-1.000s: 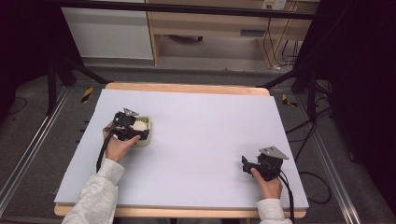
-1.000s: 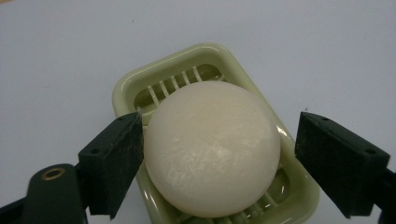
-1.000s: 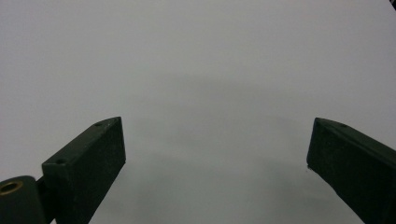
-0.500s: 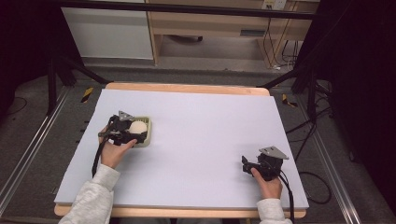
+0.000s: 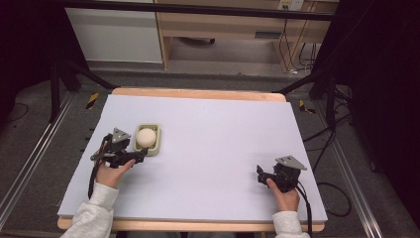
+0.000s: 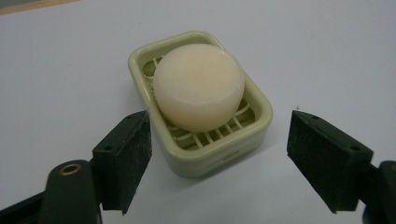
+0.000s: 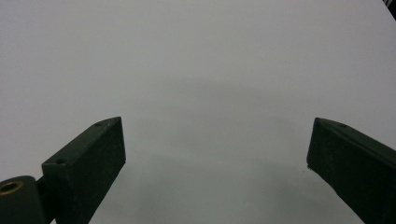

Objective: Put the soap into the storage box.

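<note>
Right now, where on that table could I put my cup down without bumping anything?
Nearly anywhere: the white table is bare between the soap dish and the right claw, and along its far edge. Only the left side is busy, where the open left claw sits beside the dish.

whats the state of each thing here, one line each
soap: round, lying flat on the dish's grid, not gripped
soap dish: upright on the table, untouched
left gripper: open, jaws just short of the dish
right gripper: open, nothing between its jaws
table: flat white top
</note>
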`<state>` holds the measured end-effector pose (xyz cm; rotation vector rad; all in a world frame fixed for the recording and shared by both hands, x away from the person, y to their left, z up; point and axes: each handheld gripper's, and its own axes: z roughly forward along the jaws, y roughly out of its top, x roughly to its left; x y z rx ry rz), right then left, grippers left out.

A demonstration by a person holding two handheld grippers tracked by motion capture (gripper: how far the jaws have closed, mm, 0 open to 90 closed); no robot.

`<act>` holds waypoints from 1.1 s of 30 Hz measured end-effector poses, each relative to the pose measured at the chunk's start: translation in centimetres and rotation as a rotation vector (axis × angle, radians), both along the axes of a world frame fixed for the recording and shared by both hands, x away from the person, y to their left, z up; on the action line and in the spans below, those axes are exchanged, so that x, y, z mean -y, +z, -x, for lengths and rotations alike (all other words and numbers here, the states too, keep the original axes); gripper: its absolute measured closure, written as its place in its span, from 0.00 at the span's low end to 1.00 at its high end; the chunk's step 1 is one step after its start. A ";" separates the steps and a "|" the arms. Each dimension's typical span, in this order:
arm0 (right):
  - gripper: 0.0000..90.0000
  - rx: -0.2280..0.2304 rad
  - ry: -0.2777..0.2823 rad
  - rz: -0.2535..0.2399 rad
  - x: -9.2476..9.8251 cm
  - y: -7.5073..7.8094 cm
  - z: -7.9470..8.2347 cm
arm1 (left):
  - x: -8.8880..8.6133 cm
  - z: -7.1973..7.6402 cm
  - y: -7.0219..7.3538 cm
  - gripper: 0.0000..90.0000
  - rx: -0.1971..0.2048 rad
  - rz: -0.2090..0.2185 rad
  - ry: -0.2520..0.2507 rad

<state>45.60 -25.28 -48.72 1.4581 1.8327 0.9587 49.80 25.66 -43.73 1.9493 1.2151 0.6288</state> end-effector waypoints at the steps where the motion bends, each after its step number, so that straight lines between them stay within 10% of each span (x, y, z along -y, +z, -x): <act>1: 0.05 0.003 0.000 -0.002 0.0 0.0 0.0 | -0.2 0.3 -0.1 0.24 0.006 0.004 0.007; 33: 0.05 0.004 -0.008 -0.041 0.3 0.0 0.1 | -6.5 6.0 -3.5 0.22 -0.007 0.044 0.097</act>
